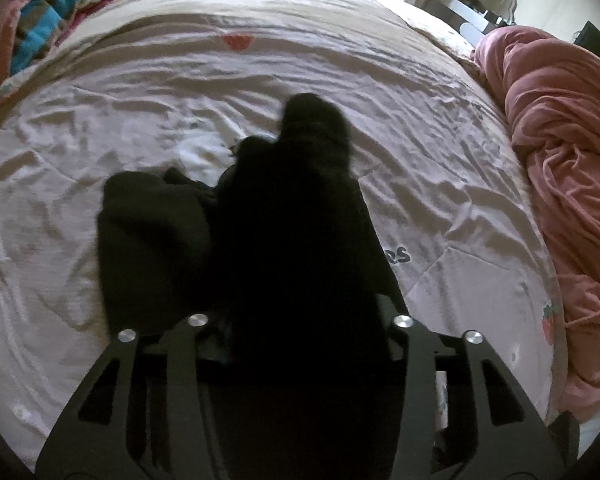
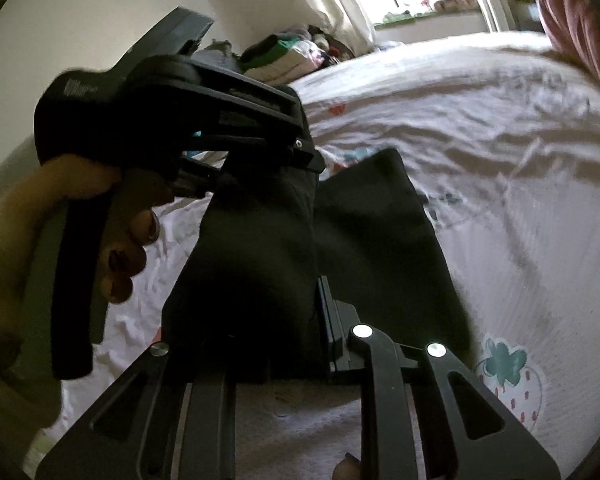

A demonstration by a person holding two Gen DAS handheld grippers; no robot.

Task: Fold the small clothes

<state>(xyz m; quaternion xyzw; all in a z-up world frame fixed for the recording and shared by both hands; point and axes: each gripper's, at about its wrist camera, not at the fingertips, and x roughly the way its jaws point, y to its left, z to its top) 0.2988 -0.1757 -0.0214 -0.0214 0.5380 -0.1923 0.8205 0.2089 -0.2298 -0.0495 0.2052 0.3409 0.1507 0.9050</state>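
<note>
From the left wrist camera, the left tongs [image 1: 300, 312] point down at a bed with a crumpled white strawberry-print sheet [image 1: 440, 152]. A black fabric garment [image 1: 292, 208] drapes up over the fingers and hides their tips, so I cannot tell whether they pinch it or stand apart; its lower part lies bunched on the sheet. A heaped pink blanket [image 1: 564, 168] sits along the right edge.

From the right wrist camera, the right tongs [image 2: 300, 344] stand nearly pressed together, pinching an edge of the black garment [image 2: 260, 264], which hangs taut between the two tools above the sheet [image 2: 500, 160]. The left tongs [image 2: 312, 156] touch its far end, gripped by a person's left hand [image 2: 72, 224].
</note>
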